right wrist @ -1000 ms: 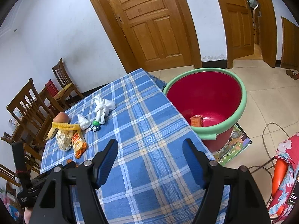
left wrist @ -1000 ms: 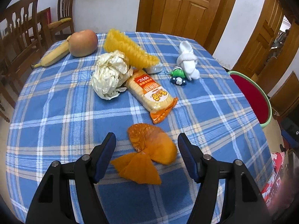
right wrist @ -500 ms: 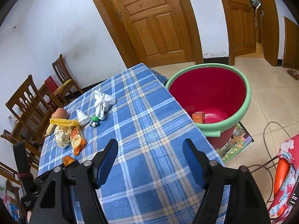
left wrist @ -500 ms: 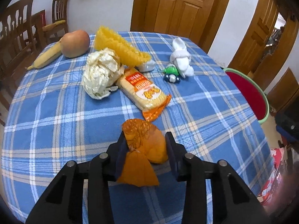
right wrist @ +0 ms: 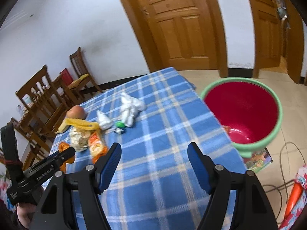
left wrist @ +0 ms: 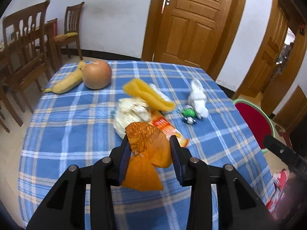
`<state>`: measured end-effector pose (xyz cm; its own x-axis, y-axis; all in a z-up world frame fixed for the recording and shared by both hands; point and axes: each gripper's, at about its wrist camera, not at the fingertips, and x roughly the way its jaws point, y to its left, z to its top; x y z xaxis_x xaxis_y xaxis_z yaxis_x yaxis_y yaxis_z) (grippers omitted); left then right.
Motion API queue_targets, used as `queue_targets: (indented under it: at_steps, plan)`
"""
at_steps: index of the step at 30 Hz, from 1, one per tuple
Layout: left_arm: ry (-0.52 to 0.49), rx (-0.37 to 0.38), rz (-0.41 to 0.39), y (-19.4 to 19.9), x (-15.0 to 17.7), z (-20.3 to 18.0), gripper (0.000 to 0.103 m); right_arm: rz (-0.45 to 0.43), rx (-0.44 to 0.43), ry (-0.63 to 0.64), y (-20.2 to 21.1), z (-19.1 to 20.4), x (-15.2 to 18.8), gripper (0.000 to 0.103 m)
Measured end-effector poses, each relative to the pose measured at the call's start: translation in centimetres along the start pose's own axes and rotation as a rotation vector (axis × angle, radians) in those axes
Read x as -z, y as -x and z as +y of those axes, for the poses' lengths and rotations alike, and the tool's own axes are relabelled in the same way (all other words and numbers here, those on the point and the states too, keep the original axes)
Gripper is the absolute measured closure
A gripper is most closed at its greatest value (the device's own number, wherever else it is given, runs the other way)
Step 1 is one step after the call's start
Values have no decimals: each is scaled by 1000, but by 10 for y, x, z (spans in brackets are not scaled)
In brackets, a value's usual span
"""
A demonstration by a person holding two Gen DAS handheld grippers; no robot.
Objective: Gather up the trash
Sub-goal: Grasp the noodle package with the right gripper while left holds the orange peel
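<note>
- My left gripper (left wrist: 148,149) is clenched on the orange peel (left wrist: 147,147); the pads press it from both sides and it hangs between them, clear of the blue checked tablecloth (left wrist: 73,118).
- My right gripper (right wrist: 153,164) stands wide apart with nothing between the fingers, over the near part of the cloth.
- Left on the table I see a snack packet (left wrist: 167,128), a crumpled white paper ball (left wrist: 130,113) touching it, a yellow foam net (left wrist: 149,95), a white wrapper (right wrist: 104,119), a white cloth toy (left wrist: 198,98) and a small green toy (left wrist: 189,114).
- A banana (left wrist: 67,81) and an apple (left wrist: 97,74) lie together at the far left corner.
- The red bucket (right wrist: 272,103) with its green rim stands on the floor just beside the table's right edge.
</note>
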<state>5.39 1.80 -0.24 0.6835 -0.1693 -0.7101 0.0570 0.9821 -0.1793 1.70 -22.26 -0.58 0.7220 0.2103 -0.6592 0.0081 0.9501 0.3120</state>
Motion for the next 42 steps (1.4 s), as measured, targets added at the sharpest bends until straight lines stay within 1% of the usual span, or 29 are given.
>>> queue_targets:
  at_steps: [6,13,18,23,27,32,37,39,41,42]
  plan:
    - [58,-30,-10,1,0,26,63,40,-63,69,-25,32,-3,29]
    - [116,-66,-2,-1,5,53,63,112,-112,149,-61,68,1,28]
    - [137,-71,7,-4,9,63,63,148,-119,176,-83,83,5,28]
    - [152,-62,14,-7,12,68,63,182,-124,215,-99,96,9,28]
    - [164,-52,10,-5,13,73,63,218,-116,219,-112,102,12,28]
    - [181,-51,18,-8,15,82,63,233,-94,240,-122,110,15,35]
    - [190,-53,23,-8,18,84,63,235,-81,251,-126,114,19,38]
    - [190,-50,27,-8,20,84,63,231,-66,264,-125,116,19,42]
    - [189,-48,30,-8,21,83,63,230,-67,269,-124,115,20,50]
    - [188,-46,30,-8,21,82,63,231,-70,269,-123,114,20,51]
